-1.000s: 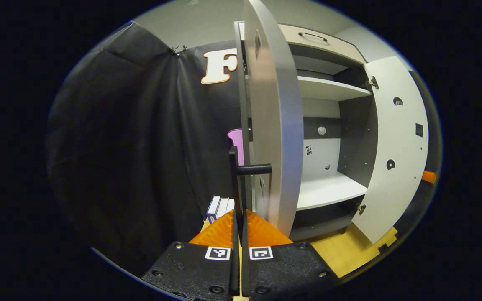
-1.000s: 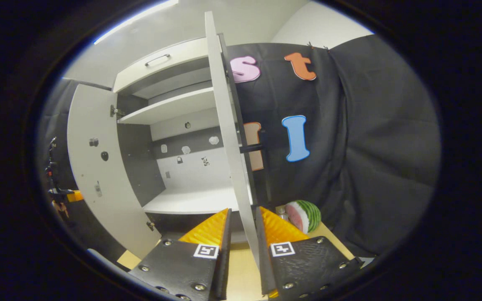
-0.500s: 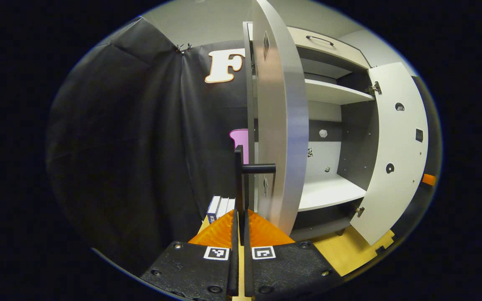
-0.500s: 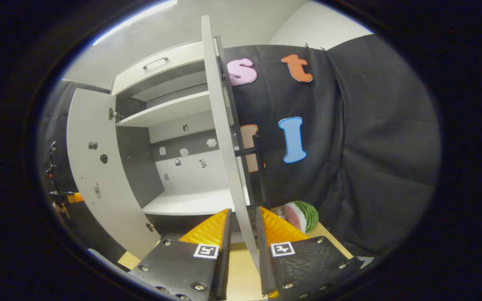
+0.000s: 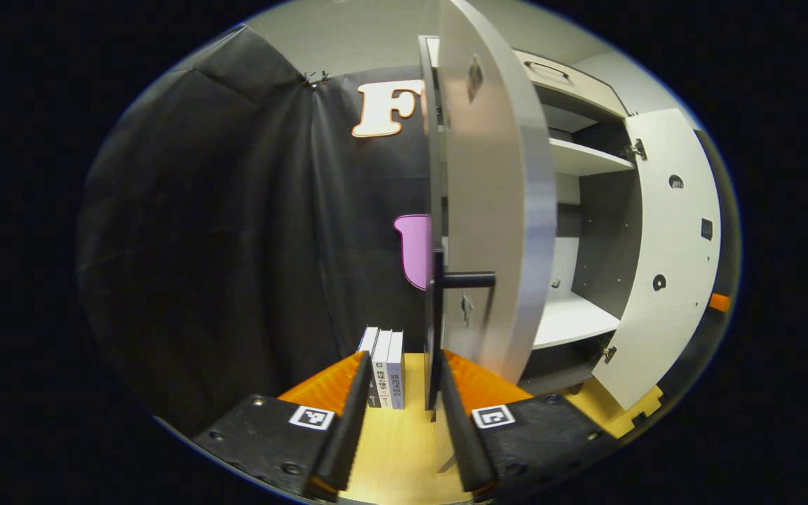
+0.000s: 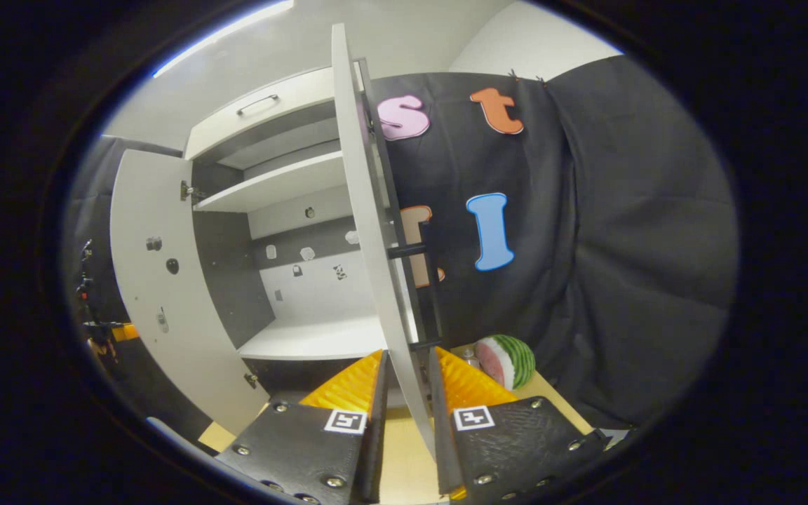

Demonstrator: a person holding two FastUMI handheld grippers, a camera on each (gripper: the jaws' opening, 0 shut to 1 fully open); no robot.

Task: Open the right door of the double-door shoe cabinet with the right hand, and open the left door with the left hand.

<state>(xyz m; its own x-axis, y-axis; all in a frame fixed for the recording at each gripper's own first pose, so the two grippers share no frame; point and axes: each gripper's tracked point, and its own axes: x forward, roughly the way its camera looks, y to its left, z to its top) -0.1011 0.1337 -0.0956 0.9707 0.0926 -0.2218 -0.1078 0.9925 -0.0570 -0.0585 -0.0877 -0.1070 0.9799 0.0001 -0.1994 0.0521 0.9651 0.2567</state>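
The shoe cabinet [image 6: 306,337] stands with both doors swung out. In the left gripper view the left door [image 5: 495,210] is seen edge-on, and its dark bar handle [image 5: 435,330] hangs between my fingers, close to the right one. My left gripper [image 5: 404,354] is open and holds nothing. In the right gripper view the right door [image 6: 369,210] runs edge-on between the fingers of my right gripper [image 6: 406,352]. The door lies against the right finger, with a gap on the left side. Its handle [image 6: 423,294] sits on the far face. The opposite door [image 6: 158,280] shows its inner side.
Three books [image 5: 384,365] stand on the wooden top [image 5: 397,449] left of the cabinet. A watermelon half [image 6: 509,361] lies to its right. A drawer [image 6: 257,105] tops the cabinet. Bare shelves [image 5: 572,319] show inside. Black cloth hangs on both sides.
My left gripper has opened and let go of the left door's handle. The left door has swung a little further out. The right door and gripper have barely shifted.
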